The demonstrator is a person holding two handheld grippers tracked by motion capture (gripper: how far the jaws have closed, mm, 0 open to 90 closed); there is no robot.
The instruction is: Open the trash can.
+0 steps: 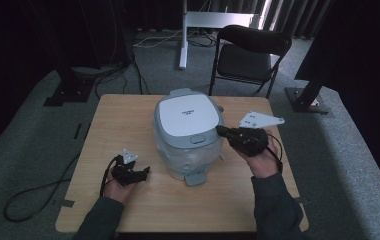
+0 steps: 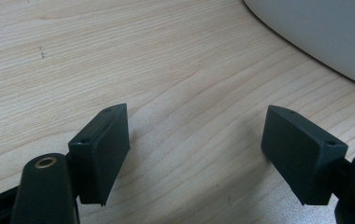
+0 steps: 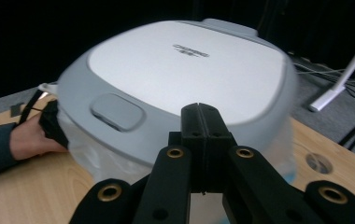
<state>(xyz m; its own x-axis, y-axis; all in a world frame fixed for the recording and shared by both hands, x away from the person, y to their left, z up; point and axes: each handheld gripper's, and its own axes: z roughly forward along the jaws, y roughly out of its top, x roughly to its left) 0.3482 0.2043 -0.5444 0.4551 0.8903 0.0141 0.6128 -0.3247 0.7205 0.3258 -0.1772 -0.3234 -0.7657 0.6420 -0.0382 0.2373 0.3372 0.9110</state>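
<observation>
Right gripper of mine is clenched on nothing, just beside the cooker lid's right rim. Lid writing is too small to read. Left gripper lies released near the table's front-left edge, cooker to its right.

Rice cooker between 2 grippers
</observation>
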